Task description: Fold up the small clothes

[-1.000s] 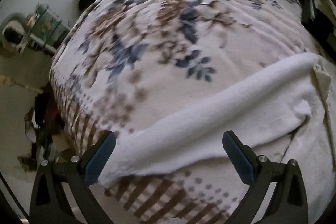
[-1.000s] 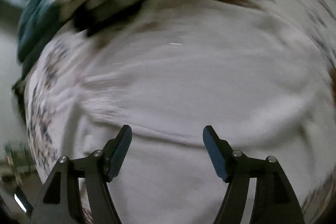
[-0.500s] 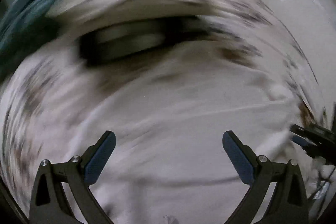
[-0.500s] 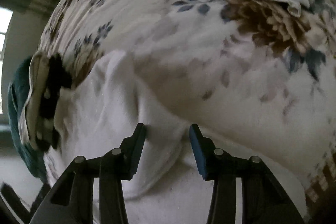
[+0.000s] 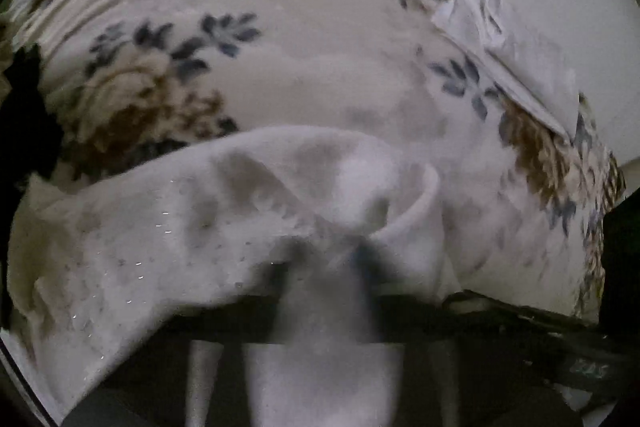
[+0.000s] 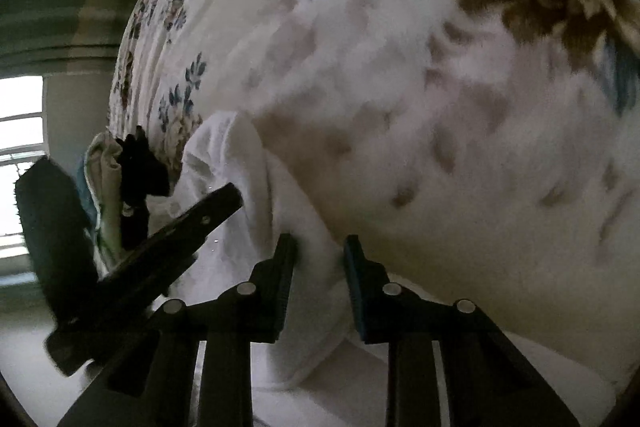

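Observation:
A small white garment point(image 5: 208, 211) lies bunched on a floral bedspread point(image 5: 304, 67). In the left wrist view my left gripper point(image 5: 324, 267) is shut on a bunch of the white cloth, which drapes over and hides most of the blurred fingers. In the right wrist view my right gripper point(image 6: 318, 259) is shut on another fold of the white garment point(image 6: 236, 187), its blue pads close together with cloth pinched between them. The left gripper's dark body point(image 6: 176, 231) shows at the left, next to the same cloth.
A folded white cloth point(image 5: 516, 67) lies near the bed's far right edge. Dark and pale clothes point(image 6: 132, 171) are piled at the left. A window point(image 6: 20, 131) and a striped wall are beyond the bed. A dark bar point(image 5: 500, 315) crosses below the garment.
Both grippers have gone from open to shut on the white garment. The left view swung across the bed; the right gripper narrowed and pinched a fold.

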Demonstrator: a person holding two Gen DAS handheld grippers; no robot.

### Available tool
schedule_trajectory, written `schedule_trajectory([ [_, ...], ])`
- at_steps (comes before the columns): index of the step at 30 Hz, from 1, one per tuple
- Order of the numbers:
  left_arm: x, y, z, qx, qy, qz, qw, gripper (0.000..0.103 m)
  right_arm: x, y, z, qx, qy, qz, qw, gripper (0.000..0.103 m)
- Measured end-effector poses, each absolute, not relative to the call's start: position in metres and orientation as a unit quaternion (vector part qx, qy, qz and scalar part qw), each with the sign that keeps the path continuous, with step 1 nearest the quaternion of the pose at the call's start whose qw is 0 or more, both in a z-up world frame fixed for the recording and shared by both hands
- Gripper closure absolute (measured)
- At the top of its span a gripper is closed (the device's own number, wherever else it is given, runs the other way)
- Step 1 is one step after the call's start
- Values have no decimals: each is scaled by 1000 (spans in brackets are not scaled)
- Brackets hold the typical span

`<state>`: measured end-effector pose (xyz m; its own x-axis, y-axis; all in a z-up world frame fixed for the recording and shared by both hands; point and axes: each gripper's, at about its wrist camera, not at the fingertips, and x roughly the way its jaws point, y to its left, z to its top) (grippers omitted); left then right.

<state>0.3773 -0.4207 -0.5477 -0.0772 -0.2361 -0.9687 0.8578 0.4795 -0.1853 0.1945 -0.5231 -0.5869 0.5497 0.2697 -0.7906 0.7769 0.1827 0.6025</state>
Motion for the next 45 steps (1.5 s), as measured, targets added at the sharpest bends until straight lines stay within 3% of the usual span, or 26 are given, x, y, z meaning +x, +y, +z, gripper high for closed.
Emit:
schedule_trajectory([
  [2, 381, -410, -538, 246, 574, -438, 647, 103, 192, -525, -588, 617, 422, -192, 636, 78],
  [3, 387, -400, -531, 235, 569, -432, 659, 103, 191, -526, -587, 616, 419, -193, 639, 95],
  [4, 394, -393, -528, 223, 570, -425, 667, 103, 190, -527, -584, 608, 419, -201, 644, 99],
  [9, 429, -357, -515, 124, 598, -419, 672, 103, 190, -534, -570, 584, 418, -207, 664, 103],
  [10, 433, -360, -516, 101, 610, -431, 657, 98, 193, -535, -570, 586, 427, -203, 659, 102],
  [12, 431, -371, -523, 73, 633, -462, 617, 69, 194, -536, -574, 600, 436, -193, 642, 95],
  [13, 428, -374, -526, 65, 637, -474, 604, 41, 193, -536, -576, 610, 438, -185, 633, 90],
  [14, 424, -377, -529, 63, 638, -481, 598, 34, 190, -536, -577, 619, 438, -180, 626, 79],
  [15, 419, -384, -532, 67, 638, -491, 589, 34, 186, -535, -577, 625, 437, -178, 622, 69],
  [19, 391, -405, -548, 144, 629, -492, 584, 36, 168, -527, -569, 649, 426, -167, 608, 67],
  [21, 381, -412, -552, 165, 620, -490, 590, 55, 161, -521, -568, 657, 424, -158, 603, 67],
  [22, 380, -415, -554, 169, 620, -486, 593, 86, 160, -517, -570, 663, 426, -153, 596, 67],
  [23, 380, -417, -555, 173, 621, -480, 595, 100, 159, -513, -574, 669, 430, -148, 588, 67],
  [28, 388, -409, -546, 150, 617, -473, 611, 101, 165, -507, -597, 692, 413, -149, 573, 67],
  [30, 396, -406, -544, 149, 613, -466, 620, 101, 168, -508, -598, 680, 408, -171, 585, 93],
  [40, 435, -374, -550, 129, 624, -409, 654, 101, 172, -517, -584, 602, 442, -231, 623, 94],
  [43, 439, -362, -546, 106, 631, -392, 661, 100, 185, -518, -579, 575, 476, -231, 625, 81],
  [45, 441, -347, -534, 79, 618, -383, 682, 100, 196, -515, -568, 542, 497, -237, 635, 50],
])
